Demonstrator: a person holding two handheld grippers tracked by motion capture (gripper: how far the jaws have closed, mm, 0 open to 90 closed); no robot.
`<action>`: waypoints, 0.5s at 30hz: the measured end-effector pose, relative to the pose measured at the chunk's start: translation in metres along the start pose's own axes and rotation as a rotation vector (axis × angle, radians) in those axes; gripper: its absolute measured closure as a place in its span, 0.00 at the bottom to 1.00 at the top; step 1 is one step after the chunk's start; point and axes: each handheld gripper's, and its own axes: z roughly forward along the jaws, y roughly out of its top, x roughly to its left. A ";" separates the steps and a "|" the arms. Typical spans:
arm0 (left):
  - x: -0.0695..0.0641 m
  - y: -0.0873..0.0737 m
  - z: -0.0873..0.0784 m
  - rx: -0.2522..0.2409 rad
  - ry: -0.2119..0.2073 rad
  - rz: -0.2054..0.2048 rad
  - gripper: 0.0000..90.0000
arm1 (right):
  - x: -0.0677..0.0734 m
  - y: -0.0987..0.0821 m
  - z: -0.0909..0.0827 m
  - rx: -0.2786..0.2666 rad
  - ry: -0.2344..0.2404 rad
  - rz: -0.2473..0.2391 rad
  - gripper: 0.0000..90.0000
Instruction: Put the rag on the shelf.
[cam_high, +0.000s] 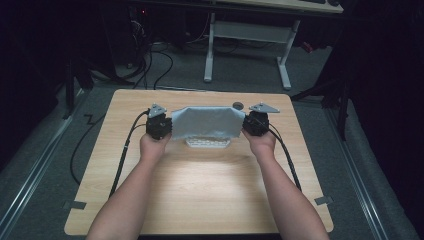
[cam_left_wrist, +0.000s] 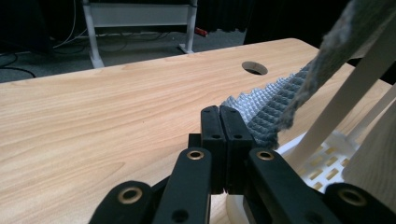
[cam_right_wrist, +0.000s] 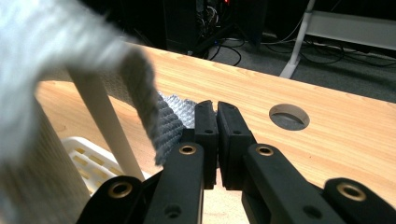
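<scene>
**Holding a cloth taut over a rack, with little margin for a slip**

Holding the grey cloth (cam_high: 208, 122) stretched between my two tongs, I have it hanging above a white rack (cam_high: 208, 143) that stands a little past the middle of the surface (cam_high: 200, 190), toward the far edge. My left tongs (cam_high: 161, 128) are clenched on the cloth's left end, and my right tongs (cam_high: 254, 125) are clenched on its right end. In both gripper views the jaws are pressed together with only a thin bit of the waffle weave caught beside them.

That thin bite is my main worry. If I pull the two ends further apart, I judge a corner could slide out of the jaws, and the cloth would swing down on one side and drape crookedly.

The rack looks light, with slim white uprights (cam_left_wrist: 336, 107) rising close beside the cloth. If I lower one end faster than the other, the fabric could drag on an upright and tip or push the rack across the surface.

A round hole (cam_right_wrist: 289, 116) sits near the far edge, behind the rack; a loose corner could catch there.
</scene>
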 end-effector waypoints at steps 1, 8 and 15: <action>0.000 -0.001 0.000 0.001 0.000 -0.001 1.00 | 0.000 -0.002 0.000 -0.004 0.000 0.004 0.98; -0.001 -0.006 0.000 0.010 -0.002 -0.002 1.00 | -0.002 -0.013 0.003 0.017 0.003 0.013 0.97; -0.001 -0.009 -0.003 0.003 -0.003 -0.003 0.99 | -0.002 -0.012 0.003 0.017 -0.003 0.012 0.96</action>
